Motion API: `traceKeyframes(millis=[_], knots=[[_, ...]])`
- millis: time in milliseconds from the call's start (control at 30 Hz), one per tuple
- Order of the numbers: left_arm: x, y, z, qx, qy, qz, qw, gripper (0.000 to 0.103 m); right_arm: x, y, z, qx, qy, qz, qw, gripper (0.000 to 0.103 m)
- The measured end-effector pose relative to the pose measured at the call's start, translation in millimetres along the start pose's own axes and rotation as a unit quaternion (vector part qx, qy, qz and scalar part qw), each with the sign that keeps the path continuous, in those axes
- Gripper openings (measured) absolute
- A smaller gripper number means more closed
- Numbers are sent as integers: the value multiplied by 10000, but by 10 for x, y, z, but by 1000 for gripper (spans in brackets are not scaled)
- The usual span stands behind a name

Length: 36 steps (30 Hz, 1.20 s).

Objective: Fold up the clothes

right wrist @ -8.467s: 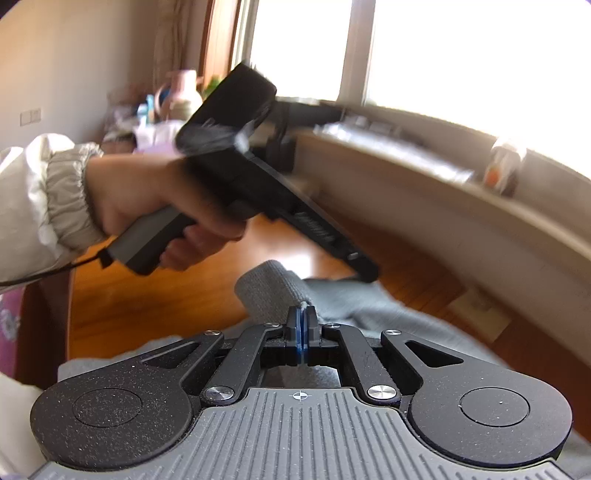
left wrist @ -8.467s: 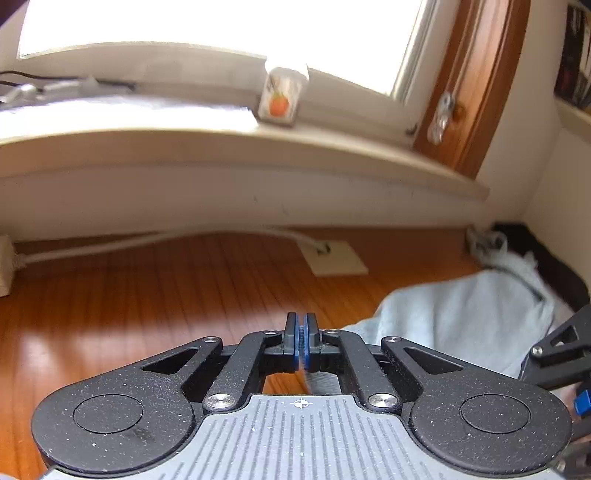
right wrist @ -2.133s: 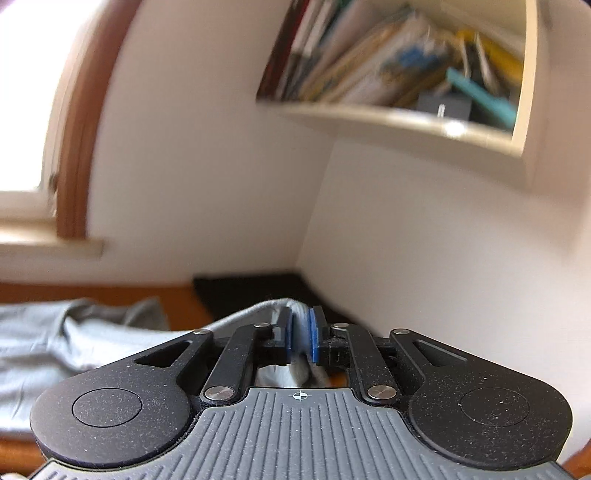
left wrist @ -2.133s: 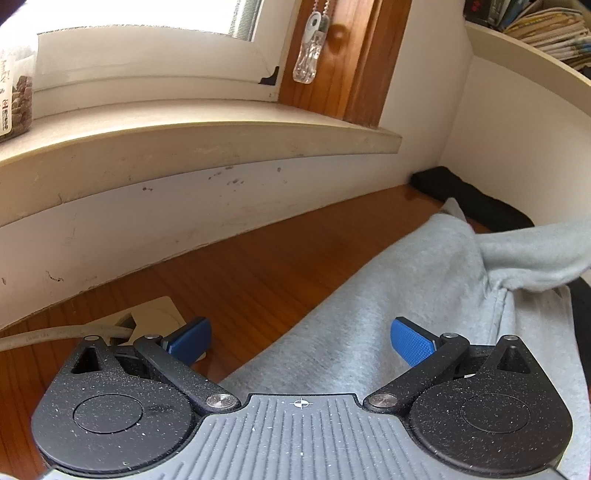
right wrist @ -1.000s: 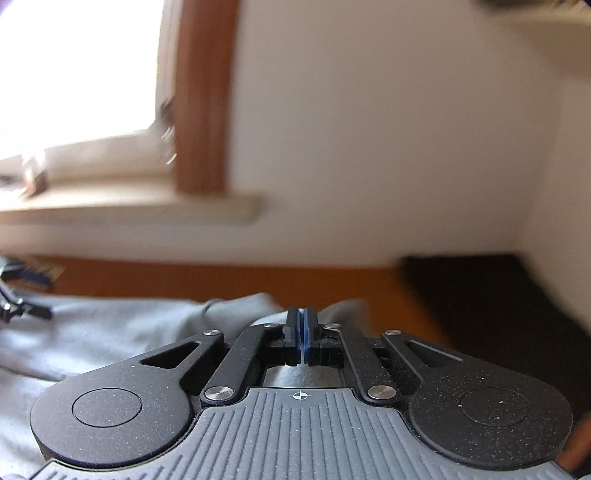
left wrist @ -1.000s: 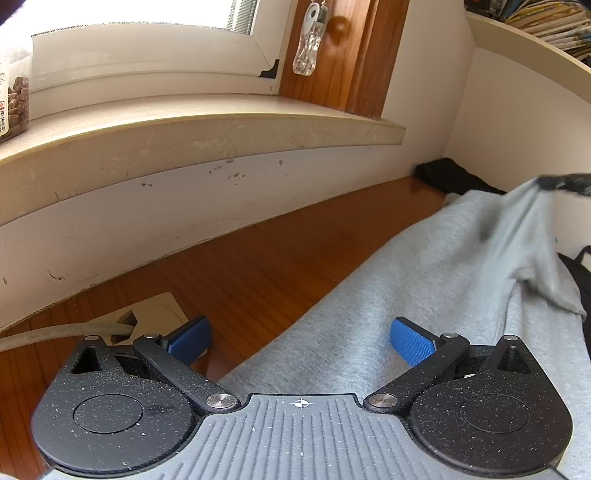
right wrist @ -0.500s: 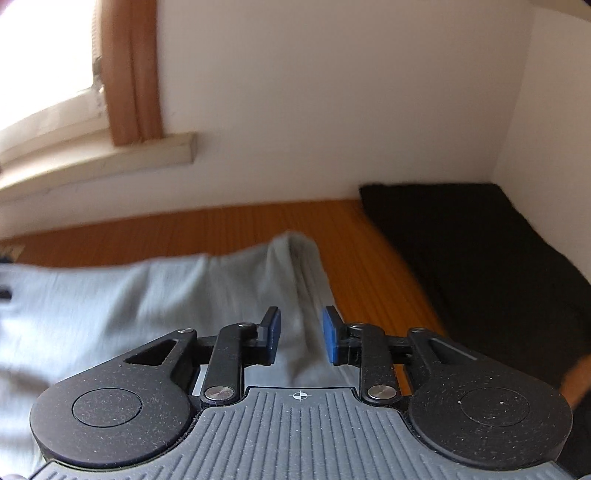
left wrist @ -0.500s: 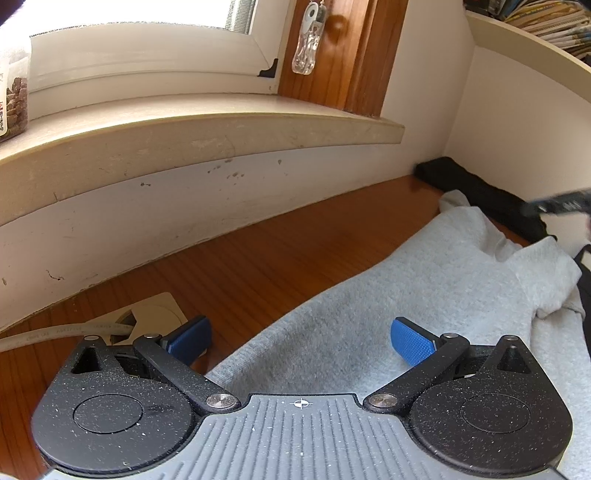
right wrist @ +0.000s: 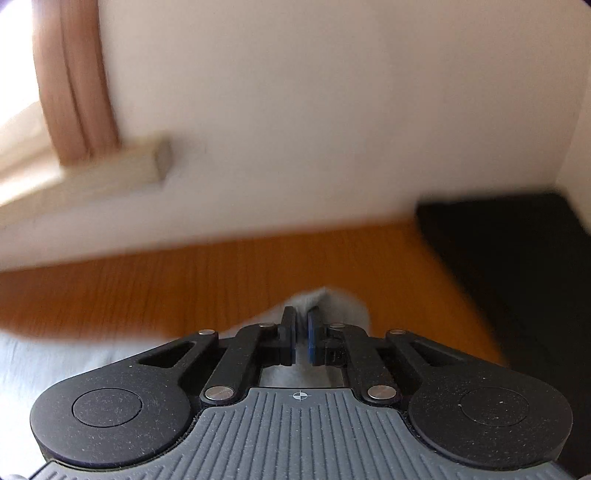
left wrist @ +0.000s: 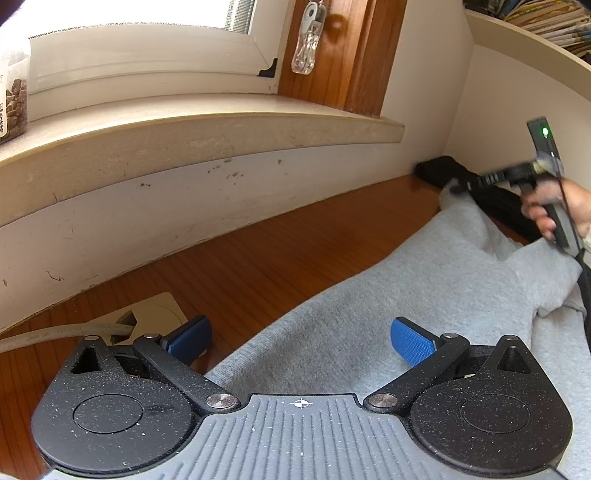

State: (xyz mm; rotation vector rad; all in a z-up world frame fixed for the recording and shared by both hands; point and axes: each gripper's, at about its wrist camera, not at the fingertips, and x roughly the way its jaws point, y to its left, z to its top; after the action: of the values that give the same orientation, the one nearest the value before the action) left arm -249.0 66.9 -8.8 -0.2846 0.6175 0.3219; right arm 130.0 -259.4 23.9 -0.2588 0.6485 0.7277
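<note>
A light grey garment (left wrist: 406, 288) lies spread on the wooden table (left wrist: 277, 251). My left gripper (left wrist: 301, 341) hovers low over its near edge, jaws wide open, nothing between the blue pads. In the left wrist view a hand holds my right gripper (left wrist: 452, 190) at the garment's far corner. In the right wrist view, blurred by motion, the right gripper (right wrist: 301, 339) has its jaws closing to a narrow slit with a fold of the grey garment (right wrist: 325, 299) pinched between the pads.
A black cloth (right wrist: 517, 258) lies in the far right corner against the wall. A windowsill (left wrist: 184, 129) overhangs the table's back edge. A cable outlet plate (left wrist: 147, 314) sits by my left finger. A shelf of books (left wrist: 535, 22) hangs above right.
The right gripper opened, dropped the raised part of the garment flat, moved down to the garment's far corner and closed there. The left gripper stayed open and still.
</note>
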Motion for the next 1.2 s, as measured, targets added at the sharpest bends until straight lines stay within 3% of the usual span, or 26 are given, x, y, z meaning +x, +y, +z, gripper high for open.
traceKeyframes(millis=[33,100,233,333,467,633,700,767,800,833,900,967,1033,1067,1100,1200], knots=[[-1,0,0,2,0,0,10000,103,-15,-12,61,58,-232,-98,9997,7],[0,1,0,10,3,2,10000,103,61,-31,135,176,-272,-144,9994,7],[3,3,2,30,13,11,10000,103,334,1,24,-158,305,-598,9976,9],[7,3,5,46,21,20,10000,103,297,-83,-25,-5,172,-707,9973,26],[10,2,9,61,28,23,10000,103,119,-130,-60,192,-23,-453,9988,31],[6,4,22,73,36,24,10000,103,114,-111,-139,156,292,-27,9994,39],[3,5,29,75,38,26,10000,103,158,-187,-161,421,395,340,9978,50],[6,4,33,79,41,29,10000,103,228,-201,-178,463,406,359,9975,45],[7,3,35,82,42,31,10000,103,264,-204,-186,470,407,348,9975,15],[7,3,36,84,44,32,9999,103,267,-199,-179,461,273,233,9983,8],[9,-1,37,96,49,41,9999,103,249,-189,-151,479,-36,-43,9988,9],[13,-3,38,110,55,50,9999,103,288,-174,-124,524,23,-181,9985,10],[16,-4,39,121,60,54,9999,103,306,-133,-115,416,126,-412,9982,19],[17,-6,40,128,63,58,9999,103,291,-110,-110,332,137,-568,9977,35],[19,-10,41,137,67,65,9999,103,242,-75,-104,255,20,-732,9970,41],[28,-25,44,173,82,90,9998,103,-78,-65,-137,137,-552,-984,9935,45]])
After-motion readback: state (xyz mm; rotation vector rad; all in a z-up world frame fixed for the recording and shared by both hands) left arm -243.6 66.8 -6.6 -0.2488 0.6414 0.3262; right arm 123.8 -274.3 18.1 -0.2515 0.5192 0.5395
